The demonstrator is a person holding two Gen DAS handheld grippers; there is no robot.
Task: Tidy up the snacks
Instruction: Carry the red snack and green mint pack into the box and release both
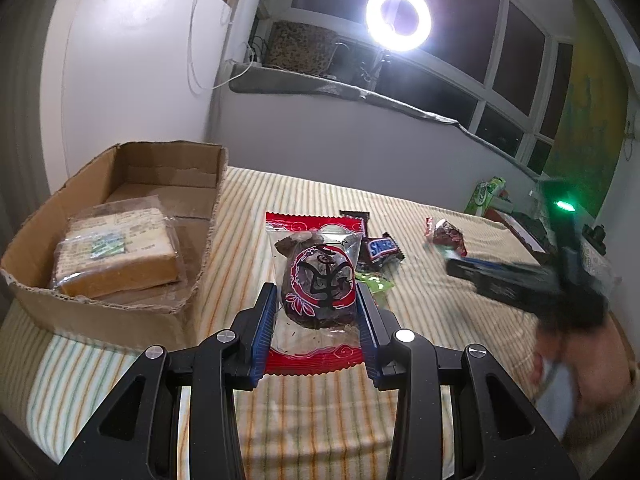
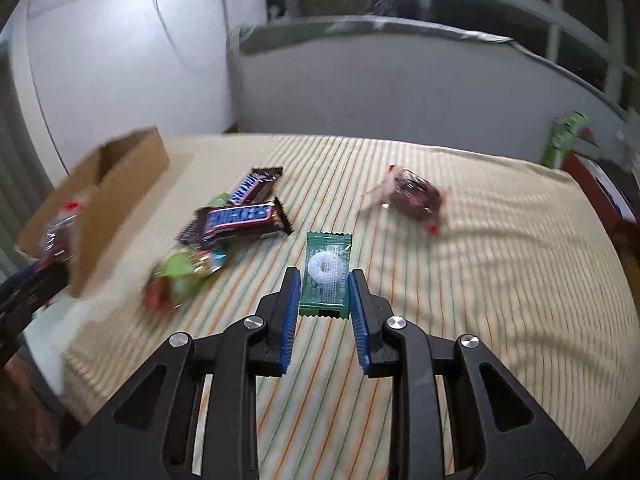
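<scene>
My left gripper (image 1: 316, 300) is shut on a red-and-clear packet with a dark pastry (image 1: 318, 280) and holds it above the striped cloth, right of the cardboard box (image 1: 120, 248). The box holds a wrapped sandwich (image 1: 116, 252). My right gripper (image 2: 324, 292) is shut on a green mint sachet (image 2: 326, 274) above the cloth. Two Snickers bars (image 2: 236, 220) lie ahead on the left, with a green wrapped snack (image 2: 184, 272) beside them. A second dark pastry packet (image 2: 412, 198) lies ahead on the right. The right gripper shows blurred in the left wrist view (image 1: 512, 276).
The striped cloth (image 2: 480, 300) covers the table. A green carton (image 2: 564, 136) and a red box stand at the far right edge. A grey wall and a window ledge run behind. A ring light (image 1: 398, 16) shines above.
</scene>
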